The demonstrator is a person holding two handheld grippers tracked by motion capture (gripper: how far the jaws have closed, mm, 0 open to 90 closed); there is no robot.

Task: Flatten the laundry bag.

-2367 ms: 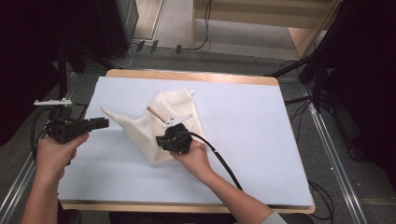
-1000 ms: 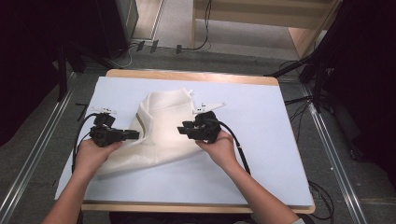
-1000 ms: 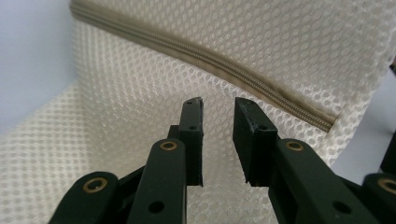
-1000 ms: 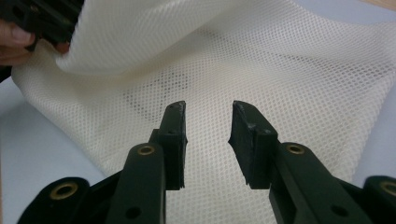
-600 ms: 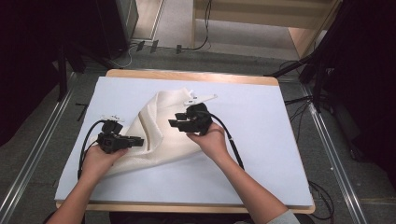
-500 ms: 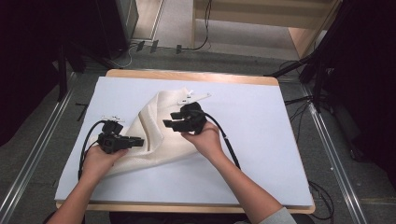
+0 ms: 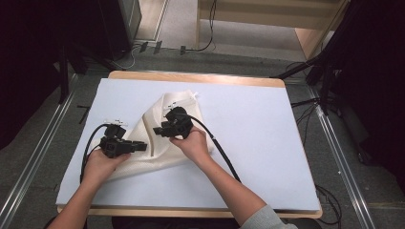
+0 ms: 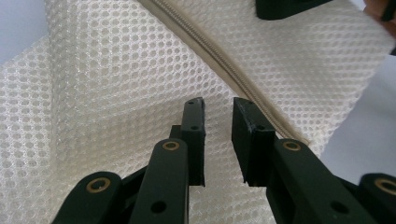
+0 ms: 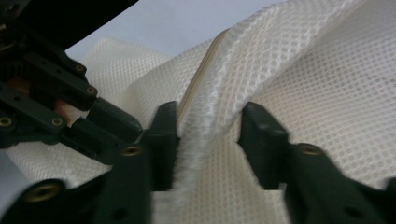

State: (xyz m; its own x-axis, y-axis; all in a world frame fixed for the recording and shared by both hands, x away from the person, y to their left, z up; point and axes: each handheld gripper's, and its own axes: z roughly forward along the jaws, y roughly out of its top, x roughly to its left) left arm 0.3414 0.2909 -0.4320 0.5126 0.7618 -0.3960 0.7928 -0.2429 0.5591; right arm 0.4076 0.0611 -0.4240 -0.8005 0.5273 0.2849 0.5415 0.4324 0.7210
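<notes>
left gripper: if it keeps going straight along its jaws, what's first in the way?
Probably the mesh bag itself: the left gripper points at its cloth, and the zipper seam crosses just ahead of the jaws. Beyond that is the right gripper, though depth is hard to judge.

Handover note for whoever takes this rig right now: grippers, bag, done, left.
Left gripper: jaws narrowly apart over the mesh bag, nothing pinched, beside the zipper seam.
Right gripper: jaws have just been closing around a raised fold of mesh; a gap shows at one pad, so not yet clamped.
Bag: crumpled on the white table, left of centre.
Done: bag bunched and lifted into a ridge.
Left: probably secure both grips, then straighten or fold.
</notes>
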